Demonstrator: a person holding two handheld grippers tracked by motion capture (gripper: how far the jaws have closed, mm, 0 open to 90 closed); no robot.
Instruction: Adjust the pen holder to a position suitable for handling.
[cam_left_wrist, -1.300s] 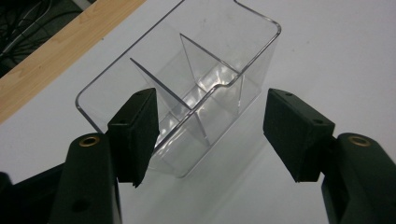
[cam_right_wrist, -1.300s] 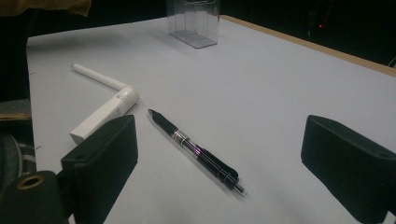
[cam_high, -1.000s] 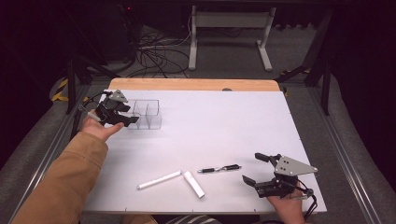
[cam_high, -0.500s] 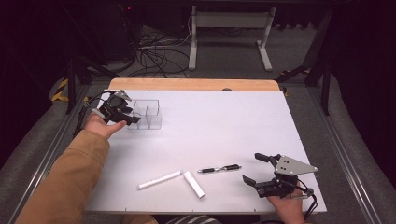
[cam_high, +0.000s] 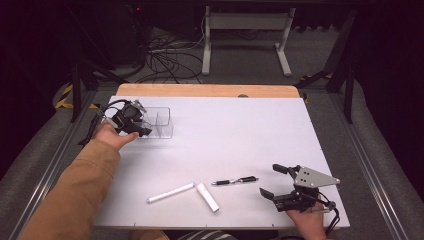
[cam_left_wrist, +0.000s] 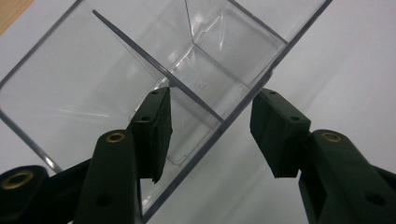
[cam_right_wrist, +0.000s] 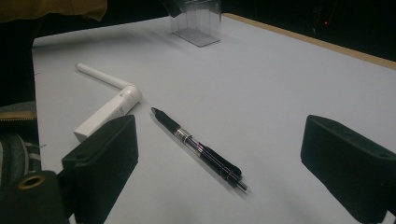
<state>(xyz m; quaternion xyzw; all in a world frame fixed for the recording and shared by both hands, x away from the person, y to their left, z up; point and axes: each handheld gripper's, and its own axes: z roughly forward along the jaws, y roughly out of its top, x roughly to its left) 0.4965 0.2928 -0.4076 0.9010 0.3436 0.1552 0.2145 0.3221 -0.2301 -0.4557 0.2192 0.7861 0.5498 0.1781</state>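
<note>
Near the table's (cam_high: 240, 130) far left corner stood the clear organizer (cam_high: 159, 122), and the left gripper (cam_left_wrist: 210, 133) straddled its near wall, one jaw inside a compartment and one outside; the jaws had just been closing, their pads not yet pressing the wall. By the near right corner, the right gripper (cam_high: 278, 181) rested with jaws wide apart around nothing. A black pen (cam_high: 235, 180) lay just ahead of it beside two white tubes (cam_high: 190, 195).

There is one clear box (cam_high: 159, 123) on the tabletop (cam_high: 240, 140), and it has three little rooms inside. There is one black pen (cam_high: 235, 180). There are two white sticks, a long thin one (cam_high: 170, 192) and a short fat one (cam_high: 207, 196), and two grippers, one (cam_high: 136, 125) at the box and one (cam_high: 276, 181) near the pen.
</note>
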